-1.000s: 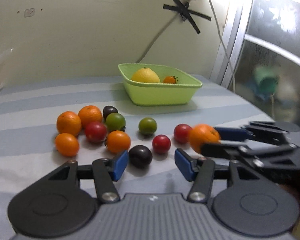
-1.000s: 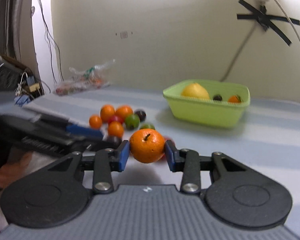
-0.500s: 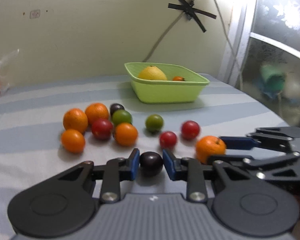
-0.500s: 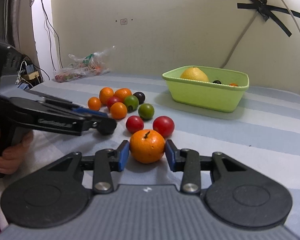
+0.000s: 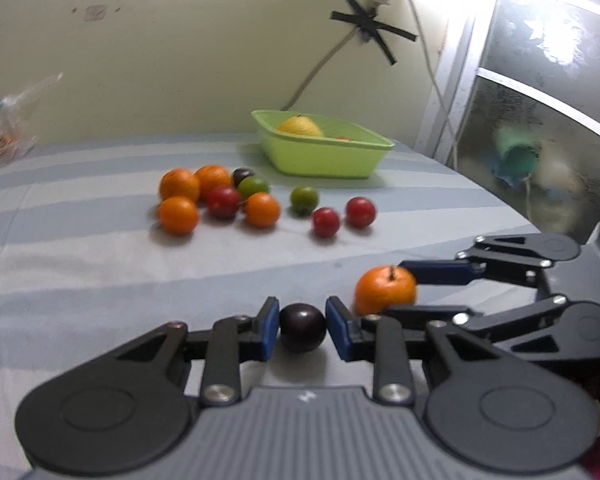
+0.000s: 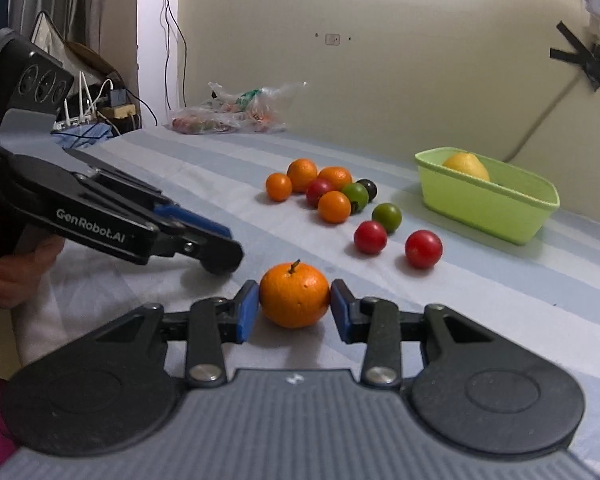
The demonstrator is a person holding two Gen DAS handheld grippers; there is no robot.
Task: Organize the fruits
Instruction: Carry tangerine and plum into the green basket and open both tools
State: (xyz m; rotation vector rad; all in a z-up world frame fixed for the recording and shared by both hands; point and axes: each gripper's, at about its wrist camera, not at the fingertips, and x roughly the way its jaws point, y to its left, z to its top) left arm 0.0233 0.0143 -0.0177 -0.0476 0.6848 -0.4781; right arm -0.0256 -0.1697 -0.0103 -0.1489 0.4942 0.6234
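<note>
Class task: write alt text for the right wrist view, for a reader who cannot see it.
The right gripper grips a stemmed orange on a striped cloth. On the left, a hand holds the left gripper. Behind lie loose orange, red, green and dark fruits, and a green basket holding a yellow fruit.

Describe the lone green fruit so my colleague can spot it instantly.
Find the lime-green basket on the striped tablecloth. In front of it, between the fruit cluster and two red tomatoes, sits the green tomato. It touches nothing; the other green fruit is inside the cluster.
</note>
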